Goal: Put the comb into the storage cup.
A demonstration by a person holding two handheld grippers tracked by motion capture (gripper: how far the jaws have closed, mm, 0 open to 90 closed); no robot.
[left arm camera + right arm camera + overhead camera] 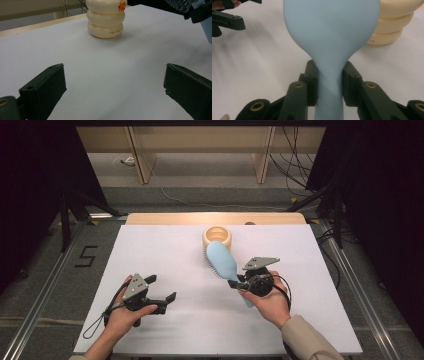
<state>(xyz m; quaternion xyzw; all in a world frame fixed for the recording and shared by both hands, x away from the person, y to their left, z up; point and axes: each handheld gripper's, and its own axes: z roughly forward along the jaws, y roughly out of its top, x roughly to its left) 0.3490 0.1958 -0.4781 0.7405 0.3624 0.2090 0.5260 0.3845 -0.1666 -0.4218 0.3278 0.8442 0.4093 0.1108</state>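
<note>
Hairbrush pinched at neck, holder just beyond

Hairbrush (329, 37) is clamped at its neck by the right gripper (329, 82), frame centre. Long axis runs up-left toward the cream ring holder (217, 237), just beyond the head. Left gripper (162, 287), lower left over the desk (165, 245), is spread and empty.

Right tongs (239, 283) gripping blue hairbrush (222, 260), head apparently just beside cream holder (217, 237), left tongs (162, 288) open

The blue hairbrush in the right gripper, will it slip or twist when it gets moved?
Probably stiff: the blue hairbrush looks like hard, smooth plastic. The right gripper pinches only its narrow, tapering neck, so it may slide or swivel. Its broad head juts well past the jaws toward the cream holder, likely tipping it head-down.
</note>
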